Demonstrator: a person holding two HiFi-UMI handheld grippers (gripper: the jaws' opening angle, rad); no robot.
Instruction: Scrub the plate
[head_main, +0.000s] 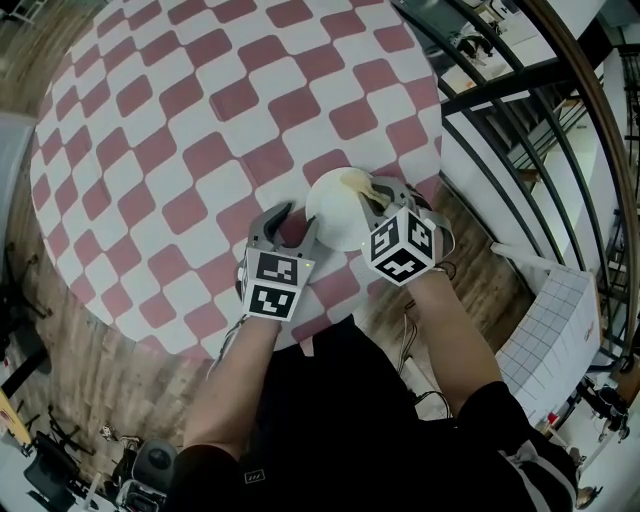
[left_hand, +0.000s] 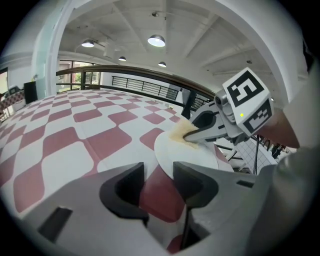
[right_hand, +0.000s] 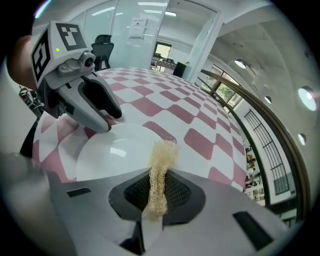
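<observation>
Your right gripper is clamped on the loofah over the white plate. Your left gripper sits released beside its rim, all on a red-checkered round table by the railing.

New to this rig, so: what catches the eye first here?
A red-and-white checked tablecloth spreads wide in the head view, with a white plate near its edge closest to the person. The right tongs are shut on a pale fibrous scrubber over the plate, while the left tongs stand open at the plate's rim.
</observation>
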